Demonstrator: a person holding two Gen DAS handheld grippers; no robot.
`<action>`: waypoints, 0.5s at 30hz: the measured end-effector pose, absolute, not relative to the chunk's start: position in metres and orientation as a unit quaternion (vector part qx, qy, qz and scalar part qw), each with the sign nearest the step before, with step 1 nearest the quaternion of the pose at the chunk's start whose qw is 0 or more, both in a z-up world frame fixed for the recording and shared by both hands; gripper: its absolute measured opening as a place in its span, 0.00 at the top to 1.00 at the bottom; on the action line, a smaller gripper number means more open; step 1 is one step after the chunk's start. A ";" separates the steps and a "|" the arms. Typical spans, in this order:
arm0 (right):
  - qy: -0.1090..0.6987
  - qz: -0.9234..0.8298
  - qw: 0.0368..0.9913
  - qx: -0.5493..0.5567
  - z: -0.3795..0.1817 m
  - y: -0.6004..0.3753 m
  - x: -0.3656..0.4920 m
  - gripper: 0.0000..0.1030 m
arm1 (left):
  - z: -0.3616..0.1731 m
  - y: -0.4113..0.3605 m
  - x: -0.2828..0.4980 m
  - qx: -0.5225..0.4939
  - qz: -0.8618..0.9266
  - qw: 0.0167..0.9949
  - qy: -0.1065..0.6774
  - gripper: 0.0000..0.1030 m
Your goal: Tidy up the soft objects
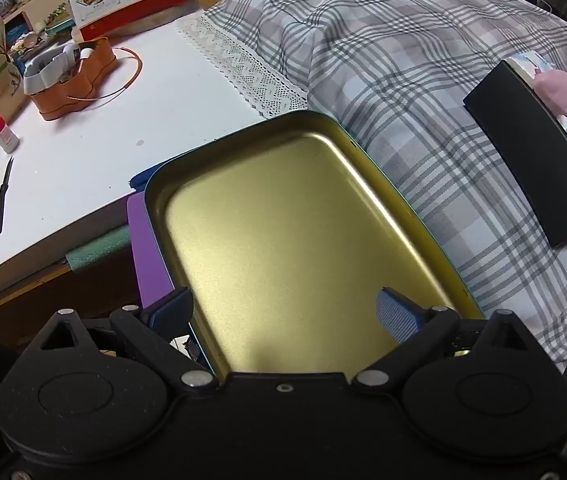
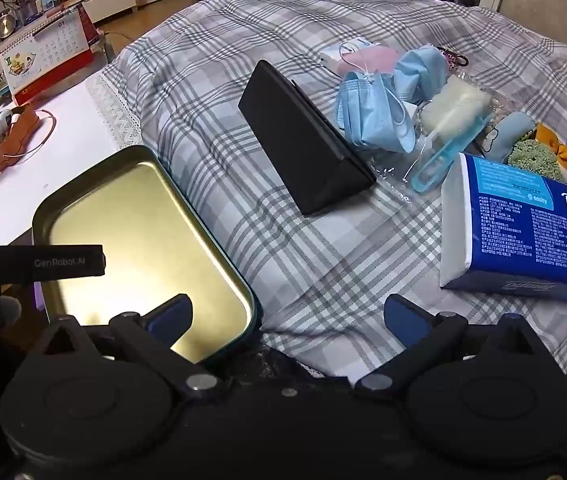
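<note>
The left hand-held gripper (image 1: 289, 312) stands wide apart above the gold tin tray (image 1: 283, 216), gripping nothing. The right hand-held gripper (image 2: 287, 314) is likewise spread wide and empty over the plaid cloth (image 2: 303, 264). Ahead of it and to its right lie the blue face masks (image 2: 371, 116), sponge (image 2: 457, 110) and tissue pack (image 2: 523, 224), beside the black case (image 2: 303, 140).

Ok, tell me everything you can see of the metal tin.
The tin is a shallow rounded rectangle, gold inside with a dark teal rim, and looks like metal. It is open and empty, lying flat at the edge of the plaid cloth beside the white table. The left claw hangs open over it.
</note>
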State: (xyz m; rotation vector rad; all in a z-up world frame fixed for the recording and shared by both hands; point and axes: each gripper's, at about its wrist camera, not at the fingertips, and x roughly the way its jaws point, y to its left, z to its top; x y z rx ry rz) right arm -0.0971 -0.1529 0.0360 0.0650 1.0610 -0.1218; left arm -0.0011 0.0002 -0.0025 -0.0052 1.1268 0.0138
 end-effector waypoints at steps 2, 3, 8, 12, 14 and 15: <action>0.507 -0.057 0.860 0.031 0.036 -0.153 -0.097 0.01 | -0.003 -0.001 -0.001 -0.002 0.005 0.845 0.535 0.08; 0.507 -0.057 0.859 0.031 0.035 -0.153 -0.096 0.01 | -0.003 -0.001 -0.001 -0.001 0.003 0.845 0.535 0.08; 0.509 -0.057 0.858 0.029 0.035 -0.152 -0.097 0.01 | -0.003 -0.001 -0.002 0.002 0.001 0.845 0.535 0.08; 0.511 -0.057 0.857 0.028 0.033 -0.152 -0.096 0.01 | -0.003 0.000 -0.002 0.001 0.000 0.845 0.535 0.08; 0.512 -0.057 0.856 0.028 0.033 -0.151 -0.096 0.01 | -0.003 0.000 -0.002 0.001 0.000 0.845 0.535 0.08; 0.513 -0.056 0.856 0.028 0.033 -0.151 -0.096 0.01 | -0.003 0.000 -0.002 0.001 0.000 0.845 0.535 0.08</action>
